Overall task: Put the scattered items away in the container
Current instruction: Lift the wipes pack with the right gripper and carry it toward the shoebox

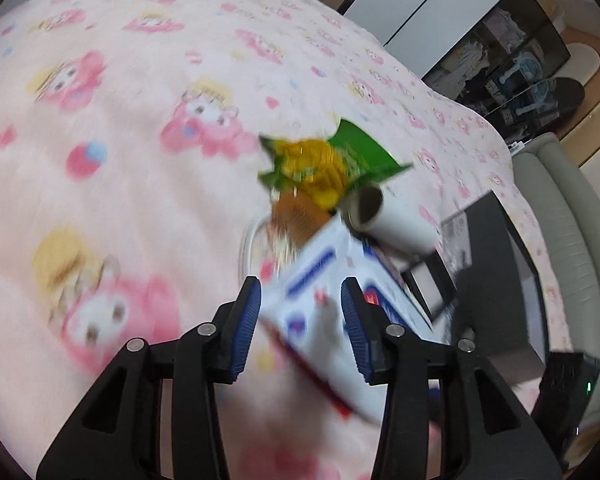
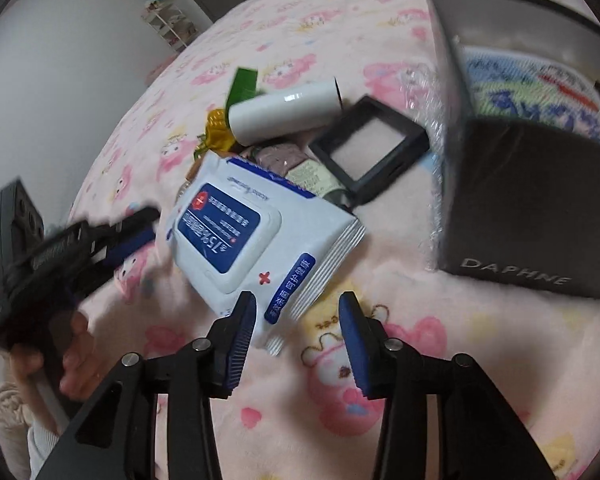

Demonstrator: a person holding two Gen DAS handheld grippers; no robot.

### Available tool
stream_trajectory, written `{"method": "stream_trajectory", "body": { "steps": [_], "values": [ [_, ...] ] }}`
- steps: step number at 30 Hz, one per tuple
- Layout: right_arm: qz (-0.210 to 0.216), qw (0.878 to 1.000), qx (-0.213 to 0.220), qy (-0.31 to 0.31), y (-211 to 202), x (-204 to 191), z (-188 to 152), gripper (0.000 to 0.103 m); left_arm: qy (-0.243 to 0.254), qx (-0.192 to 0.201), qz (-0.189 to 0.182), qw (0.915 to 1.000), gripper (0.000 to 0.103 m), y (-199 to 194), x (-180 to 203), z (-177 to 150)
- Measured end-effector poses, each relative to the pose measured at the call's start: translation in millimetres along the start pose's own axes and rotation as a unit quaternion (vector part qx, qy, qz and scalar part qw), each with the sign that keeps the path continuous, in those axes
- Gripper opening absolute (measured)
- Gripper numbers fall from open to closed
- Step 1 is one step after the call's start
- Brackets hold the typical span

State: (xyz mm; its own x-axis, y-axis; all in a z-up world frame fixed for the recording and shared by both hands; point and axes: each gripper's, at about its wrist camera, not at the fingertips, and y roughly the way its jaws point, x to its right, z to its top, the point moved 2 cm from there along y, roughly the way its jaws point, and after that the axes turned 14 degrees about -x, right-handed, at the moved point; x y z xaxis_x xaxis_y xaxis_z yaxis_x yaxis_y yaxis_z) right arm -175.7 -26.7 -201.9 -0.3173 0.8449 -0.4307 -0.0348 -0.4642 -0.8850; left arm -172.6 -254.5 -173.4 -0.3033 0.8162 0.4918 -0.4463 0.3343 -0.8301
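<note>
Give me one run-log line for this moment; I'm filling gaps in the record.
left gripper: open, around wipes pack | right gripper: open, near pack | black box: open, on blanket

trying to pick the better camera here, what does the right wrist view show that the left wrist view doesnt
Only the right wrist view: the DAPHNE lettering on the dark box, the open black square case, the hand carrying the left gripper.
Only the left wrist view: the green snack bag spread out, the room beyond the bed.
Both: the wipes pack, white cylinder, pink blanket.
</note>
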Motion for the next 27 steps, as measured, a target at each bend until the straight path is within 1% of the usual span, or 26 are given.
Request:
{"method": "stream_trajectory", "body": {
  "steps": [2, 4, 5, 6, 7, 8, 10, 12, 15, 18, 21, 24, 25, 27],
  "values": [
    [0.006, 1.000, -0.013, 0.001, 10.8, 0.5, 1.4, 0.043, -0.002, -0.012, 0.005, 0.9999, 0.043, 14.2, -1.5, 5.5],
    [0.021, 1.000, -0.011, 0.004, 14.8, 1.0, 1.8, 0.043, 0.002, -0.022, 0.016, 0.9996, 0.043, 24.1, -1.2, 4.7],
    [0.029, 1.000, -0.011, 0.005, 16.7, 1.2, 2.1, 0.043, 0.011, -0.018, 0.023, 0.9995, 0.040, 22.7, 0.8, 2.3],
    [0.030, 0.999, -0.009, 0.003, 15.3, 0.5, 1.5, 0.043, 0.018, -0.015, 0.022, 0.9995, 0.040, 19.1, 2.0, -2.0],
    [0.032, 0.999, -0.006, 0.001, 13.9, -0.1, 0.8, 0.042, 0.028, -0.023, 0.006, 0.9993, 0.040, 16.8, 4.9, -6.2],
    [0.036, 0.999, -0.005, -0.001, 11.3, -0.5, -0.1, 0.039, 0.031, -0.029, 0.000, 0.9991, 0.040, 16.3, 6.7, -10.5],
    [0.037, 0.999, 0.001, -0.003, 4.4, 0.2, -2.8, 0.038, 0.046, -0.045, 0.019, 0.9978, 0.040, 16.9, 15.5, -24.6],
    [0.028, 1.000, 0.010, -0.004, -4.6, 2.3, -6.3, 0.038, 0.068, -0.060, 0.023, 0.9956, 0.040, 18.9, 26.5, -38.4],
    [0.014, 1.000, 0.015, 0.008, -20.4, 11.1, -13.3, 0.037, 0.088, -0.079, 0.009, 0.9929, 0.040, 18.7, 39.9, -58.0],
    [0.010, 1.000, 0.013, 0.012, -27.2, 21.2, -20.4, 0.037, 0.096, -0.104, -0.018, 0.9898, 0.040, 17.6, 46.8, -77.5],
    [0.006, 1.000, 0.011, 0.015, -33.8, 31.3, -27.6, 0.037, 0.106, -0.122, -0.035, 0.9863, 0.043, 16.0, 51.1, -98.3],
    [0.002, 1.000, 0.009, 0.019, -40.5, 41.3, -34.7, 0.038, 0.096, -0.102, -0.017, 0.9900, 0.043, 12.8, 47.7, -97.1],
    [0.000, 1.000, 0.008, 0.020, -42.7, 44.7, -37.1, 0.038, 0.086, -0.089, -0.013, 0.9922, 0.043, 11.8, 44.3, -93.2],
    [-0.002, 1.000, 0.007, 0.023, -47.2, 51.4, -41.9, 0.038, 0.071, -0.076, -0.021, 0.9944, 0.043, 12.1, 39.1, -83.9]
  ]
}}
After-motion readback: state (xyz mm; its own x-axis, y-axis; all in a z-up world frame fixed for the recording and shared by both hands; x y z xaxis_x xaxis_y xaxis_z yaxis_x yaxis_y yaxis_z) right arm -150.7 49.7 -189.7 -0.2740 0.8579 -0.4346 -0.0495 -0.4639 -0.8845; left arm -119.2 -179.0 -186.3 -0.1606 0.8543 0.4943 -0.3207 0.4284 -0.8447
